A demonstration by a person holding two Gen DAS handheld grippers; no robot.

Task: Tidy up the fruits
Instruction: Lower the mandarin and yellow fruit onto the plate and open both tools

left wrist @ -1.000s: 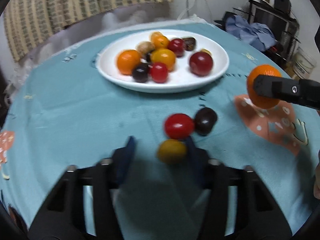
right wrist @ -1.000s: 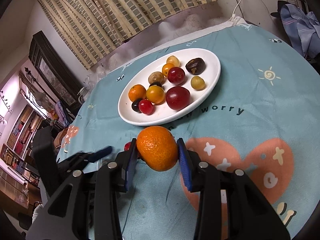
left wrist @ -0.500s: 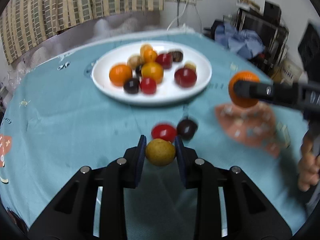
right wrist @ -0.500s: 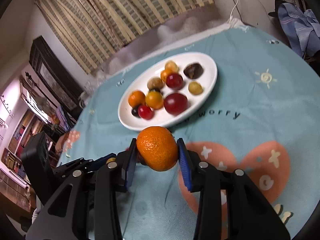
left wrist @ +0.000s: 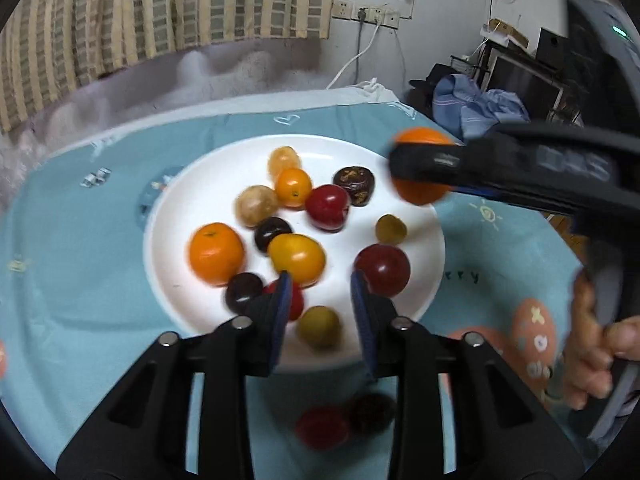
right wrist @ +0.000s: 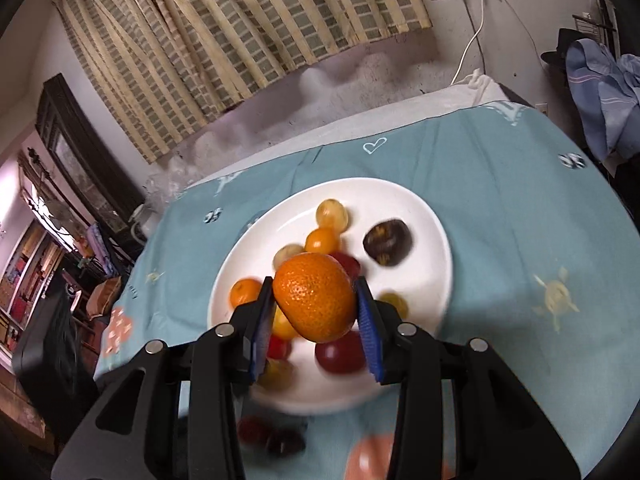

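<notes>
Your left gripper (left wrist: 318, 300) hangs over the near edge of the white plate (left wrist: 200, 184), its jaws opening, and the yellow-green fruit (left wrist: 319, 326) sits loose between the blue pads, on or just above the plate; blur hides which. Your right gripper (right wrist: 316, 312) is clenched on a mandarin (right wrist: 314, 296), held above the middle of the plate and not yet set down. In the left wrist view that same mandarin (left wrist: 418, 168) floats at the plate's far right rim.

The plate already carries a crowd: a second mandarin (left wrist: 216, 254) on the left, a yellow tomato (left wrist: 298, 256) in the middle, a large dark red fruit (left wrist: 383, 270) on the right, a dark wrinkled fruit (left wrist: 355, 186) at the far side. A red tomato (left wrist: 322, 426) and a dark fruit (left wrist: 370, 412) lie on the teal tablecloth (left wrist: 80, 260) just near the plate, uncollected.

Risks from here, as a judgement: a mandarin released from height onto round fruit may bounce or knock neighbours over the low rim. The freed yellow-green fruit lies close to the near edge and could roll off. Your two grippers work close together over one plate, so a hurried withdrawal could clip the other tool or sweep fruit.
</notes>
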